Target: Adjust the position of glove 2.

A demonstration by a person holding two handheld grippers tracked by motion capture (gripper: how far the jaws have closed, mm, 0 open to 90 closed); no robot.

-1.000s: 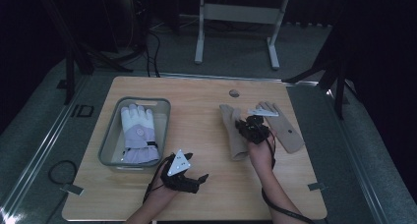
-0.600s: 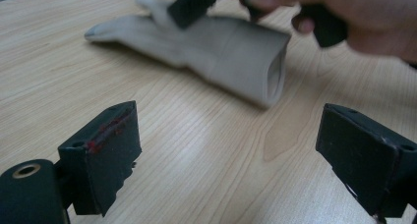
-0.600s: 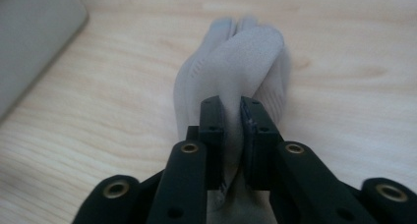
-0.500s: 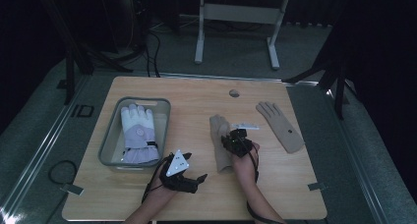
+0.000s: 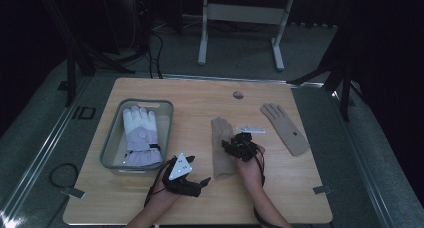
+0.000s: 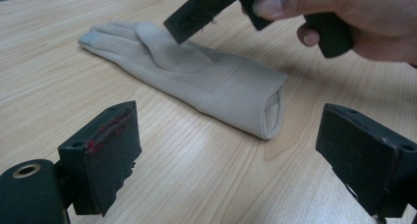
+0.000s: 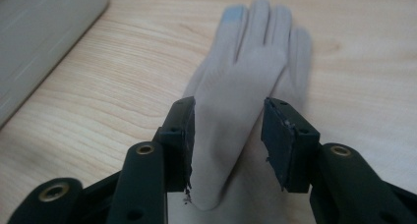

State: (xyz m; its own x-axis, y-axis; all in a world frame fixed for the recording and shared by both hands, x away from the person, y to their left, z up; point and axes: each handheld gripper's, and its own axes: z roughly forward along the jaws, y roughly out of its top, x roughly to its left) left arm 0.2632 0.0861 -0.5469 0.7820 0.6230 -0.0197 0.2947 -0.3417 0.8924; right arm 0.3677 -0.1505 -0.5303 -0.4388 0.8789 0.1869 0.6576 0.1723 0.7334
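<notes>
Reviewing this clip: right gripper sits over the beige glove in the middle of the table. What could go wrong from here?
1. The right gripper has just been opening, its jaws astride the near beige glove without pressing; if it closes now it may pinch only the folded thumb flap and the glove would dangle.
2. The left gripper waits open near the glove's cuff; both grippers could collide there.
3. The second beige glove lies apart, so the pair may stay mismatched.

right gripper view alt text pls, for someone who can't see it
The right tool has just been opening, its two black jaws standing apart over a beige glove lying flat on a wooden table. A grey bin shows at the upper left.
</notes>
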